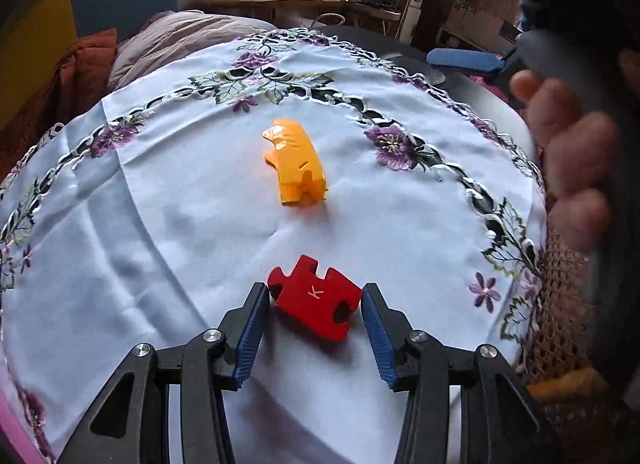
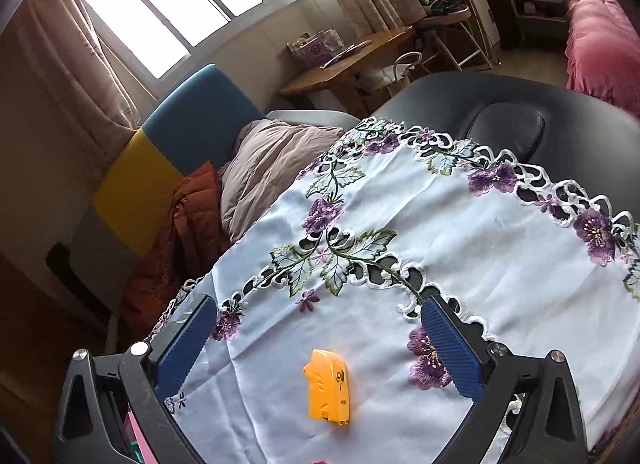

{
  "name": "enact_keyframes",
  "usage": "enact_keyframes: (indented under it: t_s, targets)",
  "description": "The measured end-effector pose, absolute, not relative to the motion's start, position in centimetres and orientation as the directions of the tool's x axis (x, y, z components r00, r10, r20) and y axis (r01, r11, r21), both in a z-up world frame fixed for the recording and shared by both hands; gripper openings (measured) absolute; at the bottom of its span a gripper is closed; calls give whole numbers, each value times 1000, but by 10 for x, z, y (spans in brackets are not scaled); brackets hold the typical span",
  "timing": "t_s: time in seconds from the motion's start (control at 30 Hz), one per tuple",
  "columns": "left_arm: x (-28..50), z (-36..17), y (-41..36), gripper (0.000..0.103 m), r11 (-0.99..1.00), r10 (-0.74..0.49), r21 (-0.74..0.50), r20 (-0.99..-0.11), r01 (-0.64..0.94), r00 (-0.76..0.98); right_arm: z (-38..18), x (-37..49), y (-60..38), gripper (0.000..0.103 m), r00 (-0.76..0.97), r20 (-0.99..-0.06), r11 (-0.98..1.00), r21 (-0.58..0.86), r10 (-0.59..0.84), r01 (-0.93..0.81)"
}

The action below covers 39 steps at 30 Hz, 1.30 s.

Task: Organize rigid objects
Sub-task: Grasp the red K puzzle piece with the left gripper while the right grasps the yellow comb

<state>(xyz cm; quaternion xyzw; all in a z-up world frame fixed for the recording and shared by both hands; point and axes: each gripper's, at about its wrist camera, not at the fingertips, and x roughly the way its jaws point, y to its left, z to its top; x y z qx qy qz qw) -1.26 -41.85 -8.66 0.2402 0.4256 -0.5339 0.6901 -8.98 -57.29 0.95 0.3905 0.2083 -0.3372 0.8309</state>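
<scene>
A white embroidered cloth [image 1: 180, 203] with purple flowers covers the tabletop, soft and loosely creased, so anything pushed across it could drag the fabric rather than slide cleanly. Near the middle of the cloth lies the yellow animal-shaped block [image 1: 295, 161], flat on its side; it looks like painted wood or hard plastic, stiff, light and smooth-faced, with curved edges that would give fingers a poor seat, so its straighter back and belly sides seem the better place to pinch. Nearer, the red puzzle piece [image 1: 314, 300] marked with a K lies flat, a thick, rigid slab with knobs and notches; it probably weighs little and will not bend, but its glossy faces may be slippery. The left gripper [image 1: 314, 318] points down with its blue ribbed fingers [image 1: 252, 338] half spread on either side of the piece, the left one close to its edge and the right one just clear, not pressing. Closing on the plain flanks rather than on a knob should hold it squarely. The right gripper [image 2: 320, 348] hovers over the yellow block with fingers wide and nothing between them.
</scene>
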Motion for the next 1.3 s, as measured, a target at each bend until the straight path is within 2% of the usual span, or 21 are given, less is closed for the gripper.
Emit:
enact_keyframes:
  t_s: [0.07,0.3,0.57,0.7,0.83,0.9,1.0,1.03,1.07,1.2,1.3]
  targets:
    - [-12,-89,-417,44,324,-554,-130,-829,937,76,9,-89,-573,103,686,-611,472,506,-395,722]
    - [1,-81,-381,44,430,-584,-174,-802,886,125,4,-83,-572,103,685,-636,478,505,-356,718]
    - [13,-78,-300,44,662,-493,-89,-799,744,344,-24,-64,-575,103,632,-747,472,490,-206,733]
    - [16,-88,-283,44,680,-496,-85,-785,728,372,-32,-53,-569,102,602,-782,510,457,-160,729]
    - [11,-92,-284,44,678,-496,-52,-769,733,404,-39,-36,-561,78,544,-829,577,383,-130,721]
    - [13,-93,-284,44,679,-508,-70,-764,731,398,-44,-26,-560,74,497,-858,599,331,-131,729]
    - [14,-94,-283,44,677,-520,-86,-758,731,393,-50,-13,-563,61,433,-889,626,253,-151,737]
    - [13,-94,-285,44,677,-522,-88,-757,731,393,-54,-7,-563,49,400,-903,639,214,-160,739]
    - [13,-94,-284,44,677,-524,-91,-756,730,392,-61,-1,-562,28,371,-915,657,183,-159,731]
    - [14,-94,-280,44,677,-540,-112,-748,727,387,-61,7,-547,26,369,-910,725,126,-187,677]
    - [13,-95,-280,44,678,-541,-110,-744,727,392,-54,16,-530,26,480,-874,801,230,-81,553]
